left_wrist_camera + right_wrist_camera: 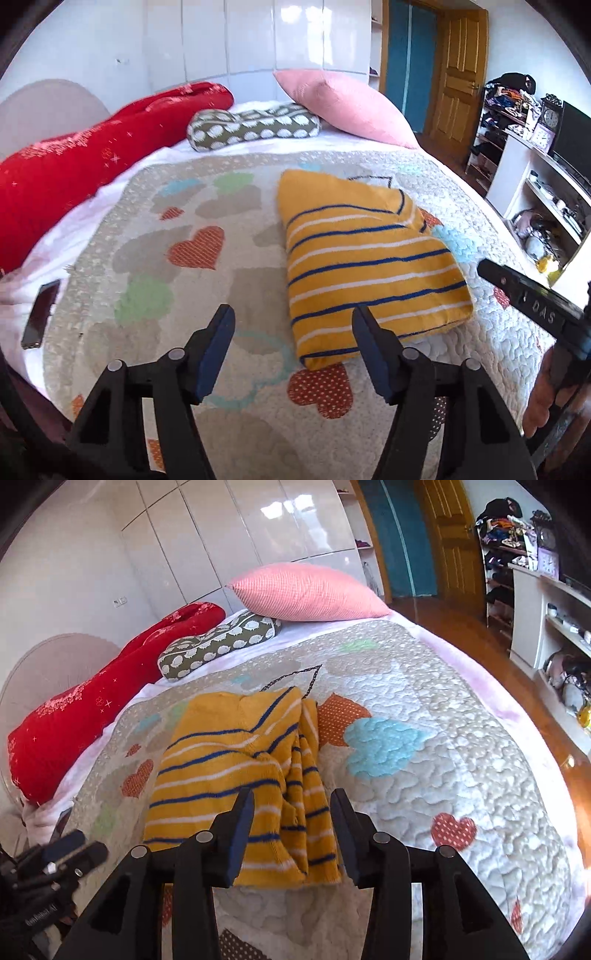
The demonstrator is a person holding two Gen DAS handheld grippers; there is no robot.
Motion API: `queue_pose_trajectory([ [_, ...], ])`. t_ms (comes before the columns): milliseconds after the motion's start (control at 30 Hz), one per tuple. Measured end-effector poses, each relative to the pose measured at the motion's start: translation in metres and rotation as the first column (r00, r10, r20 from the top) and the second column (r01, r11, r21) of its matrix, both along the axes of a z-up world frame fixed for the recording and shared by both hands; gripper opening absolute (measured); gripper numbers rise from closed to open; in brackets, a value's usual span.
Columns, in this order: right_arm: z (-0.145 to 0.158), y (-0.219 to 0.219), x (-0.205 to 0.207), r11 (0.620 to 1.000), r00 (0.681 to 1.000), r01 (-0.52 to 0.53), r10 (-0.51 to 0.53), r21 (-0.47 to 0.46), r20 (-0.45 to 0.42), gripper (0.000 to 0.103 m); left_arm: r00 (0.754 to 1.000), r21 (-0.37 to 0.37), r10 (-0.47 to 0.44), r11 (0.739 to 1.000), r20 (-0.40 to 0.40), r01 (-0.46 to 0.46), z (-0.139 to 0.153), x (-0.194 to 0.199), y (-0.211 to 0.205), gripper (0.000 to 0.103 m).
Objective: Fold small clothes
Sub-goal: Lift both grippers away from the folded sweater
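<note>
A small yellow sweater (pixel 365 258) with blue and white stripes lies folded on the heart-patterned quilt (pixel 207 266). My left gripper (pixel 293 321) is open and empty, just in front of the sweater's near left edge. In the right wrist view the sweater (pixel 236 771) lies bunched along its right side. My right gripper (pixel 291 805) is open, its jaws standing either side of the sweater's near edge, holding nothing. The right gripper also shows at the right edge of the left wrist view (pixel 532 295), and the left gripper at the lower left of the right wrist view (pixel 70 853).
A red blanket (pixel 92 155), a dotted green cushion (pixel 255 125) and a pink pillow (pixel 347 107) lie at the bed's far end. A phone (pixel 40 314) lies at the bed's left edge. Shelves (pixel 546 192) with clutter stand to the right, a wooden door (pixel 458 70) beyond.
</note>
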State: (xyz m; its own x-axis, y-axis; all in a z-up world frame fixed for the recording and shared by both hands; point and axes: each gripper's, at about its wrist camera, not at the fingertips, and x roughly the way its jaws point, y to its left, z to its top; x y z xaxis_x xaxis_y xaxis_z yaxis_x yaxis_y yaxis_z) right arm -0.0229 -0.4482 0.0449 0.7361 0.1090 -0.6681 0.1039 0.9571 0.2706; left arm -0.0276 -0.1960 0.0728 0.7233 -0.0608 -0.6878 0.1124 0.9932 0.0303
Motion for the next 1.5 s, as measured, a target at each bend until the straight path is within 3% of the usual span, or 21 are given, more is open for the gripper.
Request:
queue_pose_trajectory([
  [133, -0.001, 0.012, -0.032, 0.999, 1.000, 0.022, -0.021, -0.028, 0.023, 0.062, 0.987, 0.078, 0.085, 0.992, 0.140, -0.097, 0.022, -0.027, 0.005, 0.084],
  [267, 0.006, 0.026, -0.055, 0.998, 0.998, 0.031, -0.028, -0.054, 0.053, 0.076, 0.947, 0.079, 0.151, 0.980, 0.285, -0.180, 0.045, -0.051, 0.016, 0.095],
  [333, 0.016, 0.034, -0.064, 0.994, 0.995, 0.043, -0.033, -0.103, 0.095, 0.089, 0.940, 0.045, 0.159, 0.982, 0.303, -0.181, 0.054, -0.060, 0.023, 0.095],
  [433, 0.034, 0.044, -0.079, 0.981, 0.979, 0.089, -0.054, -0.174, 0.195, 0.103, 0.953, -0.029, 0.139, 0.990, 0.270, -0.136, 0.060, -0.068, 0.032, 0.097],
  [533, 0.047, 0.050, -0.094, 0.961, 0.946, 0.170, -0.097, -0.219, 0.308, 0.103, 0.958, -0.074, 0.125, 0.991, 0.259, -0.110, 0.060, -0.072, 0.038, 0.097],
  [633, 0.050, 0.054, -0.100, 0.946, 0.930, 0.207, -0.113, -0.248, 0.349, 0.103, 0.947, -0.094, 0.142, 0.988, 0.287, -0.119, 0.059, -0.080, 0.043, 0.097],
  [800, 0.044, 0.064, -0.098, 0.933, 0.946, 0.171, -0.066, -0.317, 0.317, 0.103, 0.958, -0.108, 0.143, 0.987, 0.250, -0.119, 0.054, -0.080, 0.049, 0.097],
  [1000, 0.040, 0.080, -0.099, 0.923, 0.954, 0.123, -0.009, -0.366, 0.300, 0.103, 0.969, -0.074, 0.139, 0.989, 0.203, -0.126, 0.042, -0.077, 0.046, 0.097],
  [1500, 0.020, 0.080, -0.084, 0.928, 0.980, 0.093, -0.022, -0.360, 0.197, 0.103, 0.989, -0.054, 0.114, 0.992, 0.089, -0.110, 0.015, -0.060, 0.046, 0.097],
])
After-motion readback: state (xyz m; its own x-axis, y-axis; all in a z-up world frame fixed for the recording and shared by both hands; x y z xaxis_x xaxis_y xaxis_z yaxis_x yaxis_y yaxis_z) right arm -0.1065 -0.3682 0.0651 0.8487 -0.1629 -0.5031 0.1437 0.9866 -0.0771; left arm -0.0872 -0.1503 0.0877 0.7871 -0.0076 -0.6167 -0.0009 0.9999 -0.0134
